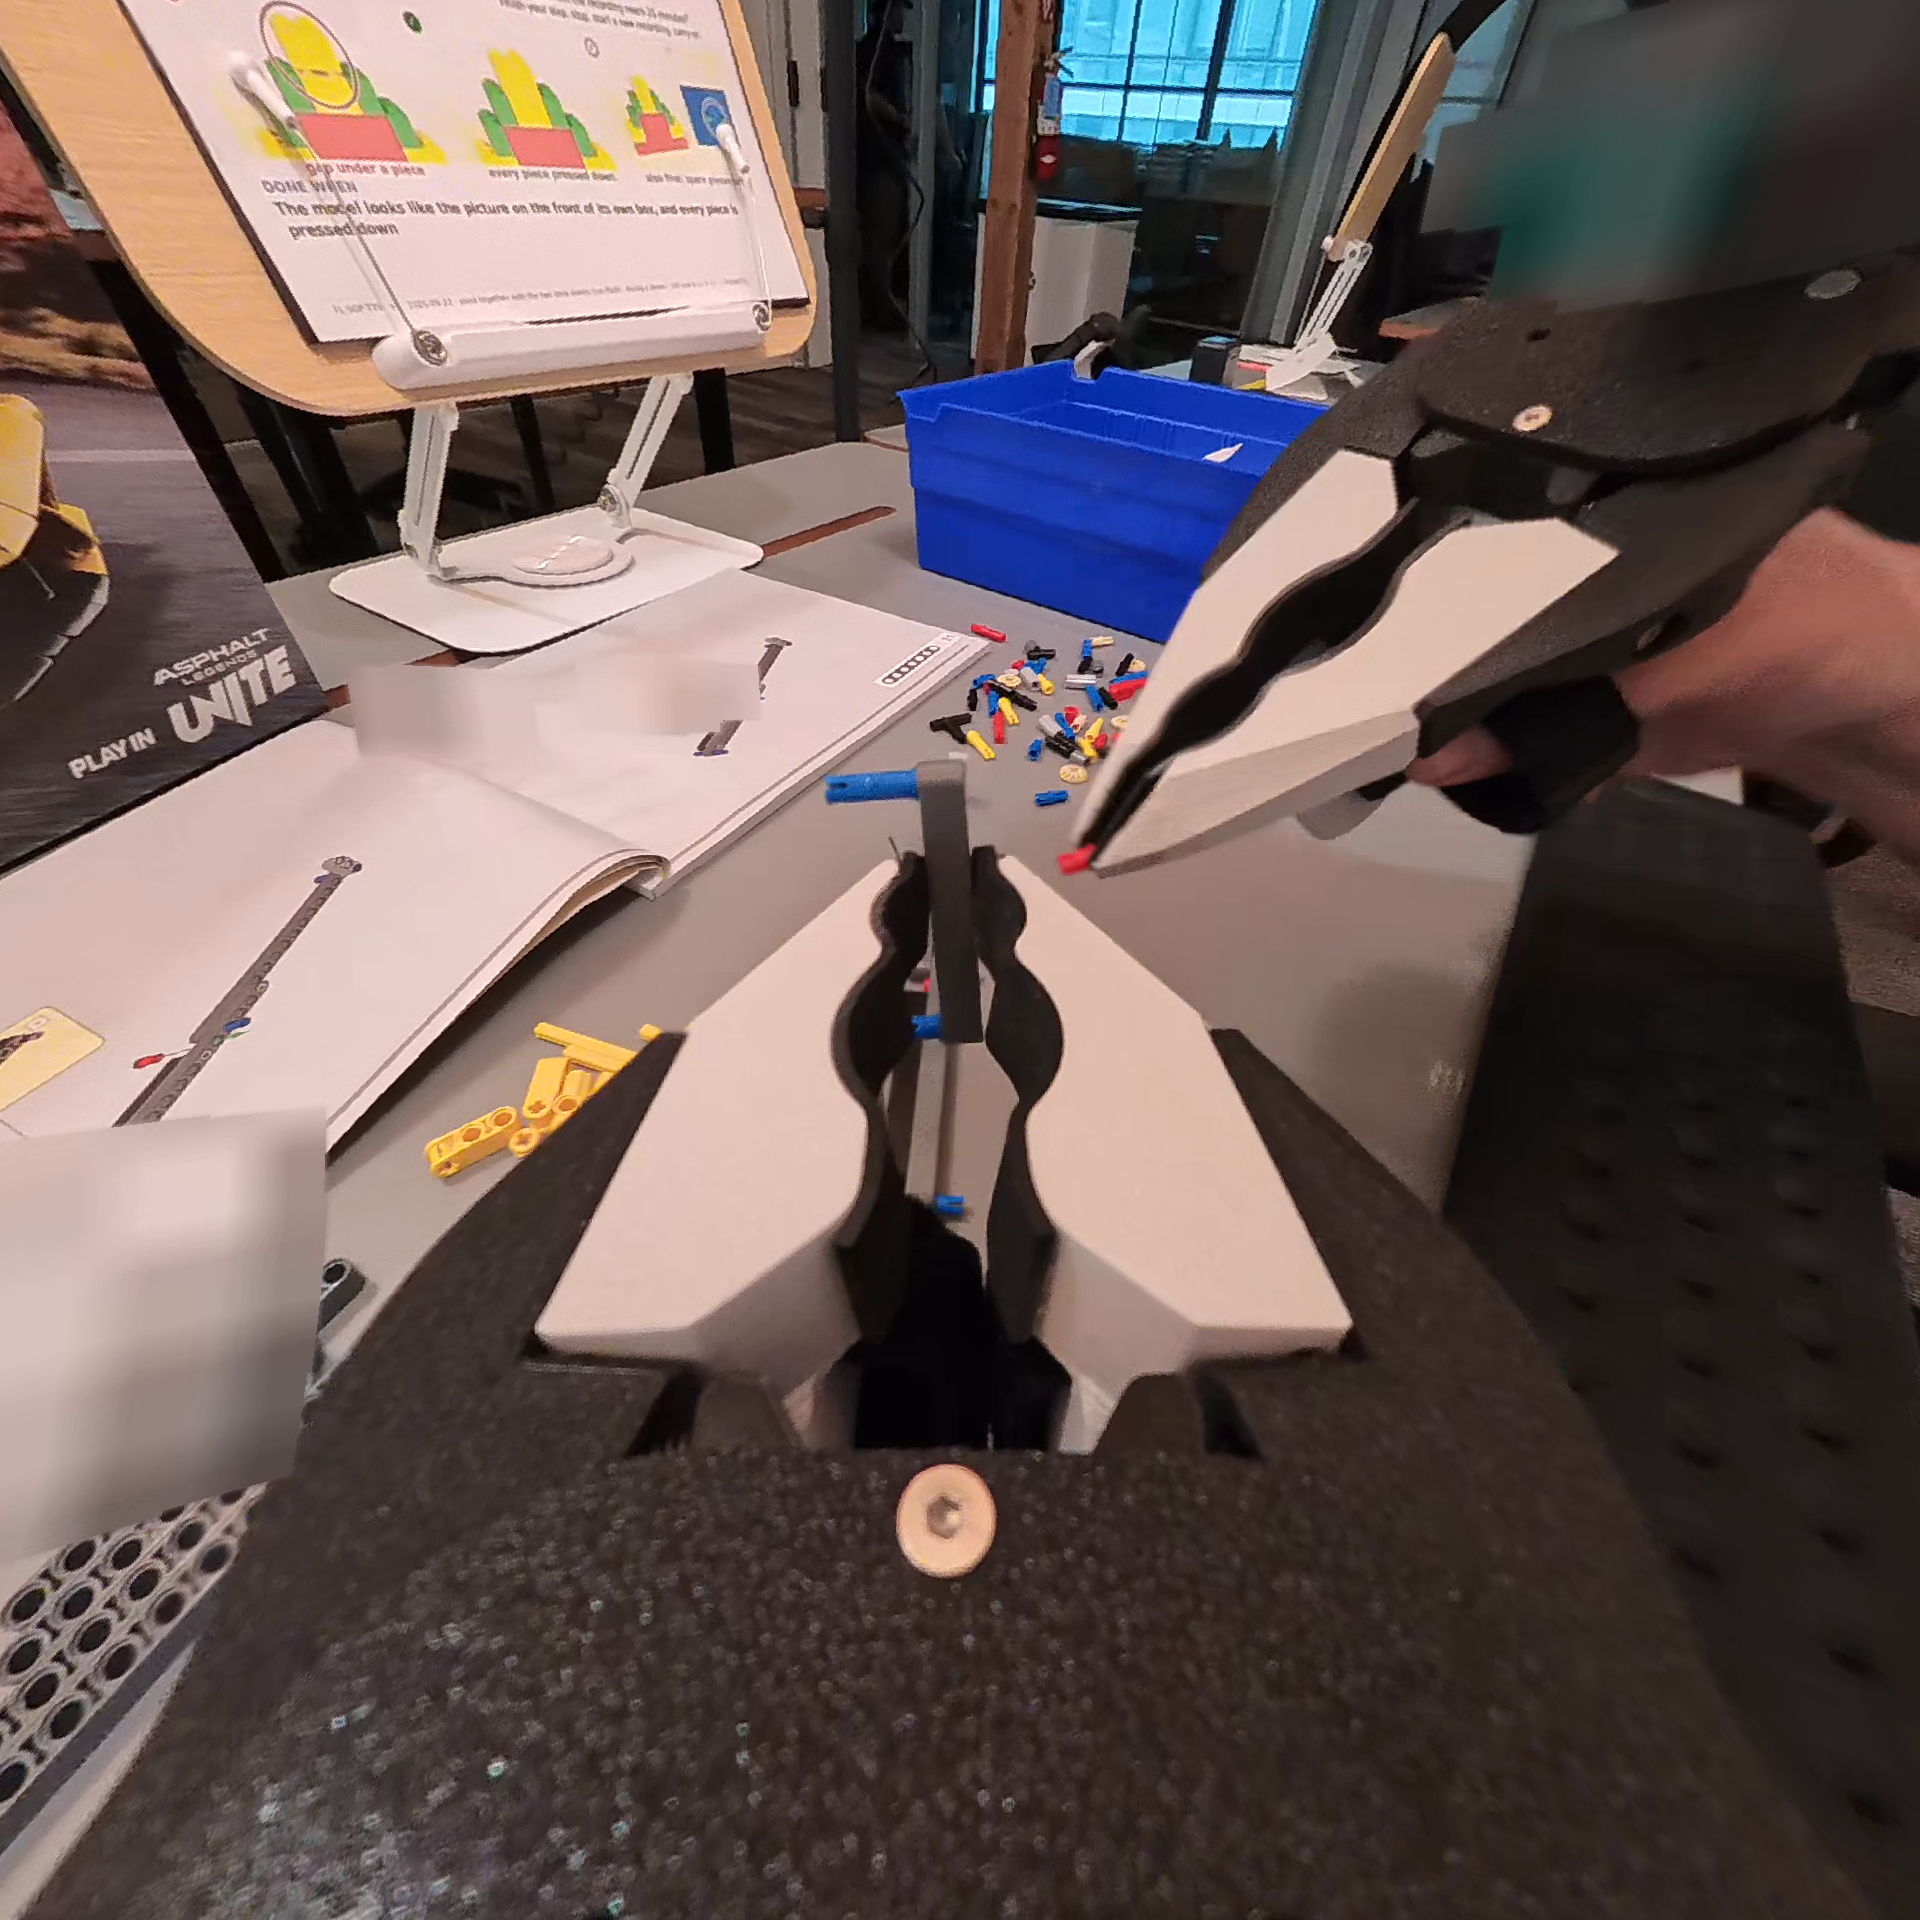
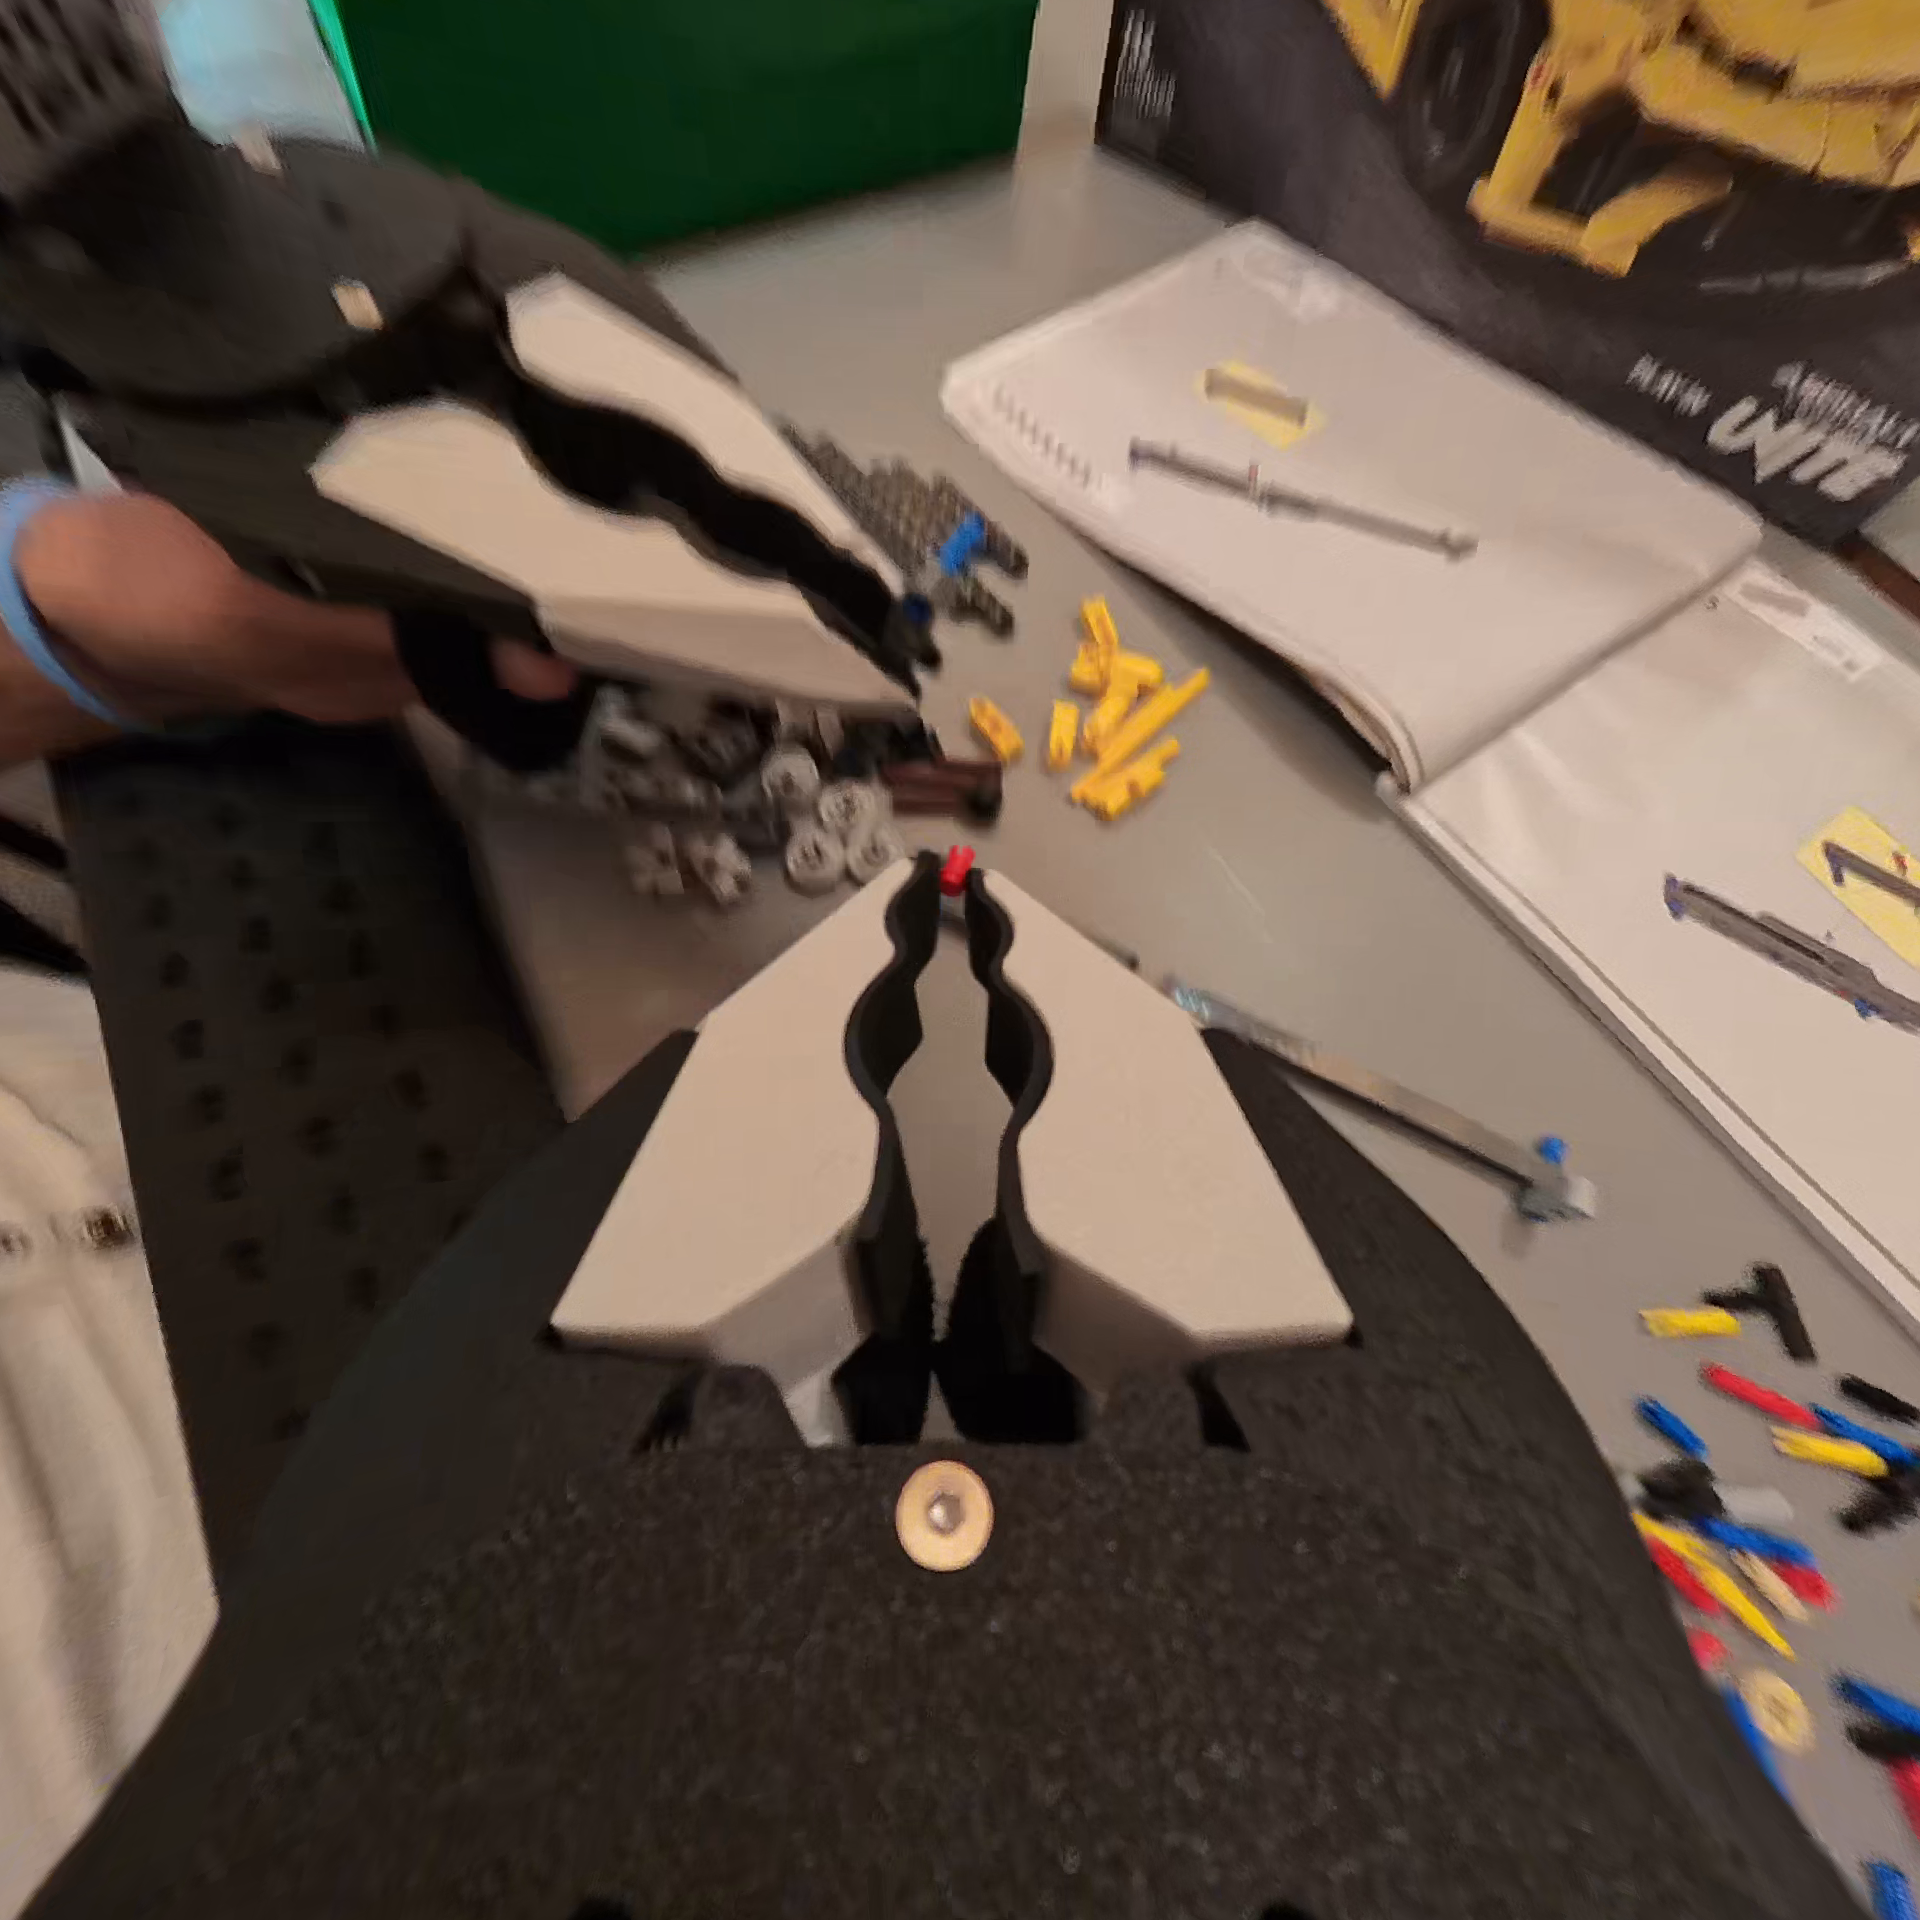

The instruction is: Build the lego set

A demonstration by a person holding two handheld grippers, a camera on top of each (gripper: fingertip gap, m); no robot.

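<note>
Early stage. Left gripper (image 1: 948, 868) clamps a grey beam (image 1: 951, 914) already carrying blue pins (image 1: 871, 787), held above the table. Right gripper (image 2: 948, 878) pinches a red pin (image 2: 954, 869) beside it, not yet inserted. Most loose parts (image 1: 1049, 707) remain unused by the manual (image 1: 416, 831).

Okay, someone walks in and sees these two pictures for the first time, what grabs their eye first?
Most striking are the two grippers at work: the left gripper is shut on a dark grey beam with blue pins, held upright at centre, while the right gripper pinches a tiny red pin at its tips. Behind them, the open instruction booklet lies on the grey table, with a bright scatter of small coloured pins beside a blue bin.
</note>
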